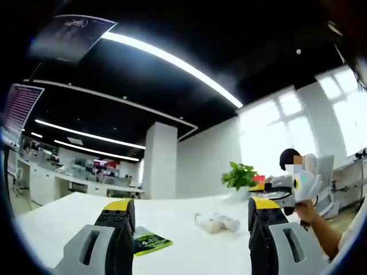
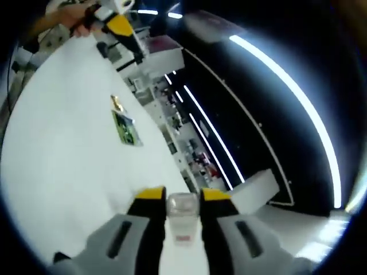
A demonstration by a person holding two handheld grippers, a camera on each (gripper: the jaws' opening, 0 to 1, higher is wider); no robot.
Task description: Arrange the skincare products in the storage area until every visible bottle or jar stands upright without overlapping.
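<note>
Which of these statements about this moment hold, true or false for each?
1. The right gripper is shut on a clear jar. True.
2. The left gripper holds a bottle between its jaws. False: its jaws stand apart with nothing between them.
3. A green packet lies flat on the white table. True.
4. The pale bottles beyond the left gripper stand upright. False: they lie on their sides in a cluster.
5. A potted green plant stands at the table's far side. True.
6. The table is black. False: it is white.
</note>
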